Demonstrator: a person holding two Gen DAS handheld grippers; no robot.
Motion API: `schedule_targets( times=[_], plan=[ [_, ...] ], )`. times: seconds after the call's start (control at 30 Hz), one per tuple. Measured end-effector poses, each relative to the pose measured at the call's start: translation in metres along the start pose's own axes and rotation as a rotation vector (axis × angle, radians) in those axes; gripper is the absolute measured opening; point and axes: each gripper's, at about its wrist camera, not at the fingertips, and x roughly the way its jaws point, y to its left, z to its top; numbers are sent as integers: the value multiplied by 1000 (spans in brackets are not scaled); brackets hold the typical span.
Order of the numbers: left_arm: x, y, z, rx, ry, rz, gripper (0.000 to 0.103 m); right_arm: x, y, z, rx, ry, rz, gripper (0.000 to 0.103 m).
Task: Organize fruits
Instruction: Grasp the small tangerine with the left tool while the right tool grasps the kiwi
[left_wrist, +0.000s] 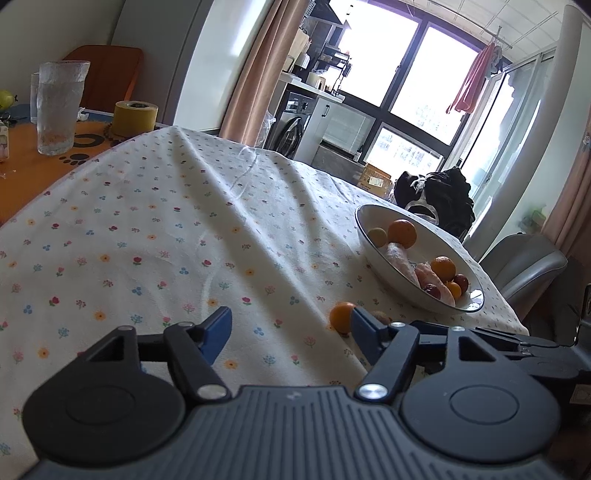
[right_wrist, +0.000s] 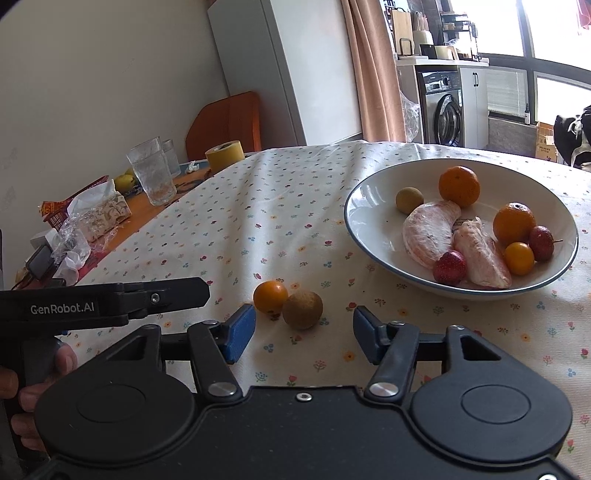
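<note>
Right wrist view: the right gripper (right_wrist: 303, 334) is being held low over the flowered tablecloth (right_wrist: 229, 221), its blue-padded fingers (right_wrist: 240, 334) spread wide apart with nothing between them. Just ahead of the gap, two loose fruits are lying on the cloth — a small orange fruit (right_wrist: 270, 296) and a brown round fruit (right_wrist: 302, 309), touching each other. To the right and further back, a white bowl (right_wrist: 369, 192) with a dark rim is resting on the cloth. Inside it are being held two oranges (right_wrist: 459, 185), a small yellow-green fruit (right_wrist: 409, 199), two peeled pomelo segments (right_wrist: 428, 232), two red fruits (right_wrist: 449, 267) and a small orange fruit (right_wrist: 519, 258). At the left edge the body of the other gripper, marked GenRobot.AI, is being gripped by a hand (right_wrist: 22, 398).

In the left wrist view, the left gripper (left_wrist: 291, 330) is being held over the same cloth, its fingers likewise wide apart and empty. The small orange fruit (left_wrist: 341, 316) is showing just beside the right-hand fingertip; the brown fruit (left_wrist: 382, 316) is mostly hidden behind that finger. The bowl (left_wrist: 380, 266) is lying ahead to the right, near the table's edge.

At the far left of the table, on uncovered orange surface, a ribbed drinking glass (right_wrist: 152, 175), a yellow tape roll (right_wrist: 224, 153) and crumpled wrappers (right_wrist: 88, 218) are standing well apart from the fruit.
</note>
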Motion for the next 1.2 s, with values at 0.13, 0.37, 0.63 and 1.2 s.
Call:
schedule_targets(
  times=[0.13, 0.37, 0.63, 1.2],
  plan=[
    [0, 3, 0, -11, 3, 2, 61, 5, 3, 3, -5, 4, 8, 54],
    [1, 1, 0, -18, 4, -3, 58, 18, -1, 3, 14, 23, 48, 30],
    [4, -4, 2, 0, 4, 5, 56, 10, -5, 6, 25, 1, 63, 24],
    [31, -38, 4, 65, 34, -8, 46, -23, -38, 9, 67, -79, 47, 24]
  ],
)
